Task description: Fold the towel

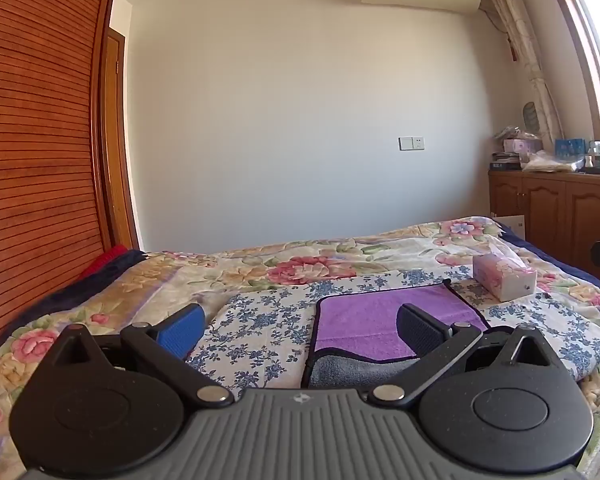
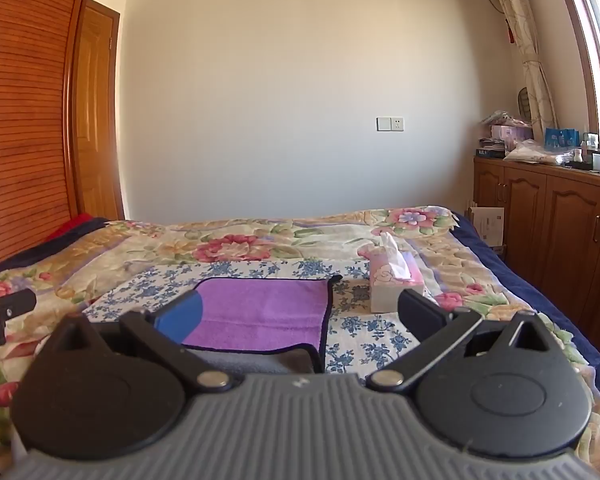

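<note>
A purple towel [image 1: 364,320] with a dark border and grey underside lies on a blue-flowered cloth [image 1: 259,320] on the bed; its near edge is folded over, showing grey. It also shows in the right wrist view [image 2: 259,308]. My left gripper [image 1: 300,328] is open and empty, hovering over the towel's near left corner. My right gripper [image 2: 300,316] is open and empty, over the towel's near right corner. Part of the left gripper's body [image 2: 3,312] shows at the left edge of the right wrist view.
A tissue box [image 1: 504,276] stands on the bed right of the towel, also in the right wrist view [image 2: 392,280]. A floral bedspread [image 1: 300,264] covers the bed. A slatted wooden wardrobe [image 1: 39,120] stands left, wooden cabinets [image 2: 540,216] right.
</note>
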`<state>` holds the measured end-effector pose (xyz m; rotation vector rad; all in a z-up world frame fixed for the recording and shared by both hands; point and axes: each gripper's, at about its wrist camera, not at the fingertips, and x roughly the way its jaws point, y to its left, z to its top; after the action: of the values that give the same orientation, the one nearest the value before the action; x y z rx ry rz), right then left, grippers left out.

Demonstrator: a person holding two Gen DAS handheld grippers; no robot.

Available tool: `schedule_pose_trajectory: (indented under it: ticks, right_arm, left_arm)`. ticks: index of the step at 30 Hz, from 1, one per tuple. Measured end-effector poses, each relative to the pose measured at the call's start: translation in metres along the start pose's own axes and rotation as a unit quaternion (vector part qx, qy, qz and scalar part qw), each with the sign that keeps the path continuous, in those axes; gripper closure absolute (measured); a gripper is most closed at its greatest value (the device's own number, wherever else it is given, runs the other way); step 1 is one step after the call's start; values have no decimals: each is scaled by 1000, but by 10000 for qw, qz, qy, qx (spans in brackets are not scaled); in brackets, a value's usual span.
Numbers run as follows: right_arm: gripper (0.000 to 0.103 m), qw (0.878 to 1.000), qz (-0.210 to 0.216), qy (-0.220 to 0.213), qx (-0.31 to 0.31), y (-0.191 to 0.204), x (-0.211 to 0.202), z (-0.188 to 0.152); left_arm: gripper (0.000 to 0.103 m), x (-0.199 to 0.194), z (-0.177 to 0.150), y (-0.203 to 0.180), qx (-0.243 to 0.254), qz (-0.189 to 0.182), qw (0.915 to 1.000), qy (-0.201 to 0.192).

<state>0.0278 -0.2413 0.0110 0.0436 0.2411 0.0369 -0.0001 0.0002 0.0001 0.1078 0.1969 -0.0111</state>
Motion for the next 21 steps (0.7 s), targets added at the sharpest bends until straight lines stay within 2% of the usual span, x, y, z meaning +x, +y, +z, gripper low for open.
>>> schedule_pose_trajectory:
  ticks: [21]
  right_arm:
    - [0,10000,3,-3,11,1,0,0]
  left_arm:
    - [0,0,0,0,76,10,10000,-17]
